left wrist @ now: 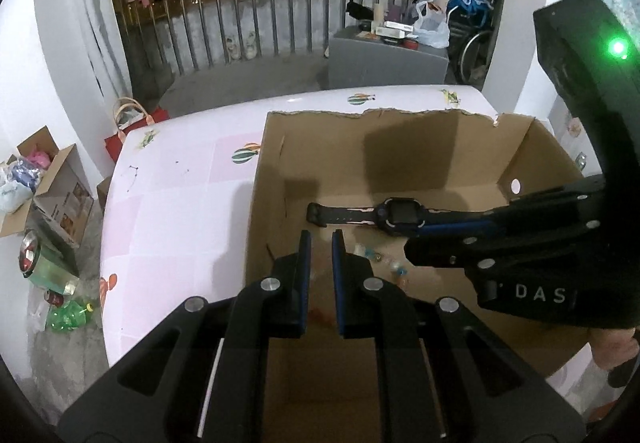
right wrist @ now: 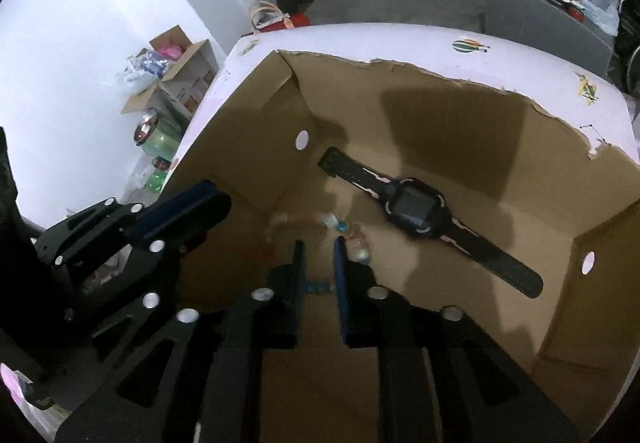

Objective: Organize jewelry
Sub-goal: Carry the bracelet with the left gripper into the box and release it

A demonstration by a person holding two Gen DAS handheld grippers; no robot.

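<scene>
Both grippers reach into an open cardboard box (right wrist: 248, 103) standing on the bench (left wrist: 180, 203), whose cover is pale with balloon prints. A dark smartwatch (right wrist: 418, 209) lies flat on the box floor, ahead and right of the right gripper (right wrist: 319, 263) and just beyond the tips of the left gripper (left wrist: 321, 243). A loose string of pale and turquoise beads (right wrist: 340, 227), blurred in both views, lies directly ahead of the right jaws and partly between them. The jaws of each gripper stand slightly parted and released; neither grasps anything, though a small blue piece shows in the gap of the right jaws and contact cannot be judged. The step in hand appears to be arranging the 2 pieces inside the box. To do it well, lower the right jaws squarely over a single bead cluster, clench gently so the strand does not slip, and keep the left gripper clear of the watch strap.
</scene>
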